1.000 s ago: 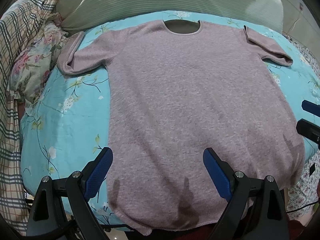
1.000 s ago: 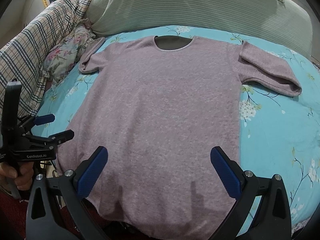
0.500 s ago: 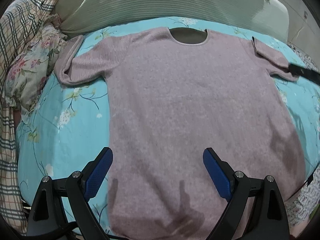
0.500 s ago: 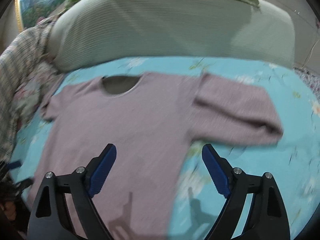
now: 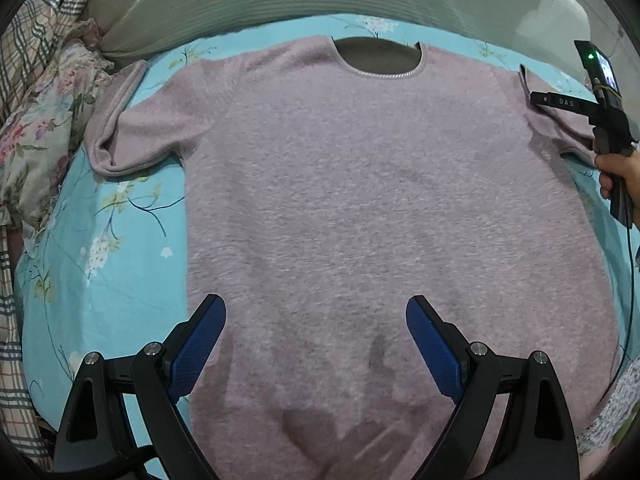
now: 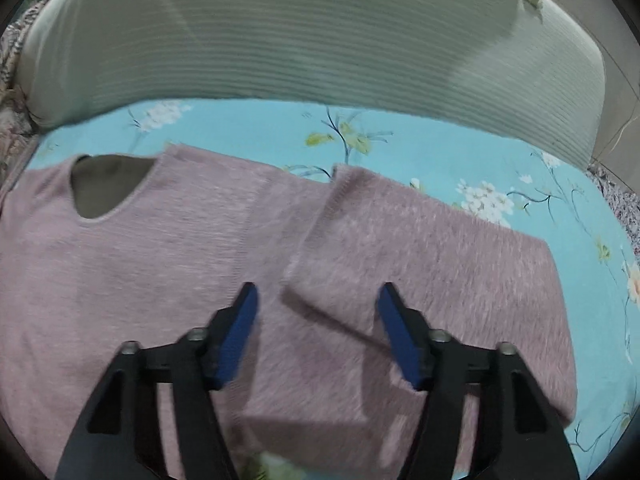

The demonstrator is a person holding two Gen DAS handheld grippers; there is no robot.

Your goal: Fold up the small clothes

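A mauve knit top (image 5: 360, 200) lies flat on the turquoise floral sheet (image 5: 120, 240), neckline at the far side. Its left sleeve (image 5: 120, 136) is curled at the cuff. My left gripper (image 5: 316, 324) hangs open above the lower body of the top, nothing between its blue pads. My right gripper (image 6: 318, 308) hovers over the folded-back right sleeve (image 6: 420, 248), its jaws closing, with the sleeve's cuff edge under the gap and the pads apart from the fabric. In the left wrist view the right gripper's body (image 5: 600, 96) and a hand (image 5: 618, 172) show at the right sleeve.
A grey-green ribbed pillow (image 6: 320, 40) runs along the far side of the bed. A plaid and floral blanket (image 5: 36, 92) is heaped at the left. A cable (image 5: 630, 280) hangs from the right gripper near the bed's right edge.
The right gripper swept from the top's hem up to the right sleeve, and its jaws narrowed. The left gripper moved a little forward over the top and stayed open.
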